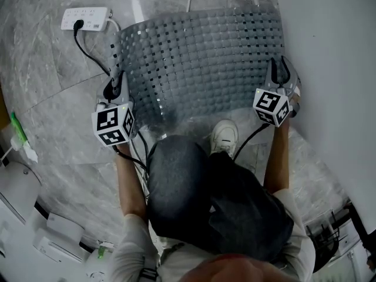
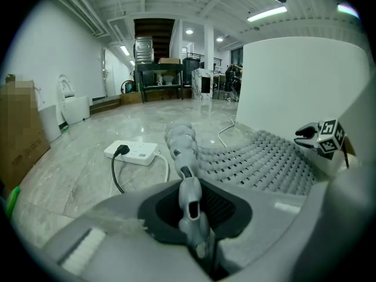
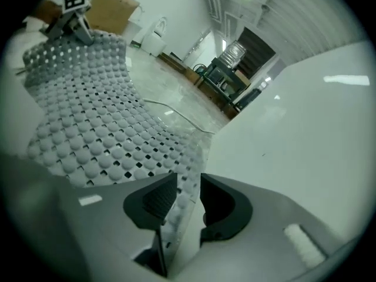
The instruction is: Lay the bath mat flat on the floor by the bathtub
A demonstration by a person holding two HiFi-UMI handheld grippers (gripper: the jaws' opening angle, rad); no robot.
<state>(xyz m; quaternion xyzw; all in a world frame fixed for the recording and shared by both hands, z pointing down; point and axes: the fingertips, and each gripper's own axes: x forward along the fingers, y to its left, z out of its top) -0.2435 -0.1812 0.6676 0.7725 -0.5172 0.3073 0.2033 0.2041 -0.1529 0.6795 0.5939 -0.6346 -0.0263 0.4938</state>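
Grey perforated rubber formed the bath mat, which filled the upper centre of the head view. It was spread above the marble floor, just beside the white bathtub wall at the right of the frame. Both near corners of the mat were raised, and the sheet sagged away from them toward the floor.

The left tongs stood at the mat's near left corner. In the left gripper view, their jaws were pressed together on the curled edge of the mat, pinching it firmly.

The right tongs stood at the near right corner, close to the bathtub wall. In the right gripper view, their jaws stood apart. The mat's edge passed between them, lying against one pad with a gap to the other.

A white power strip with a black plug inserted lay on the floor at the upper left of the head view, apart from the mat's left edge. A white shoe stood just below the near edge of the mat, at the centre of the frame.
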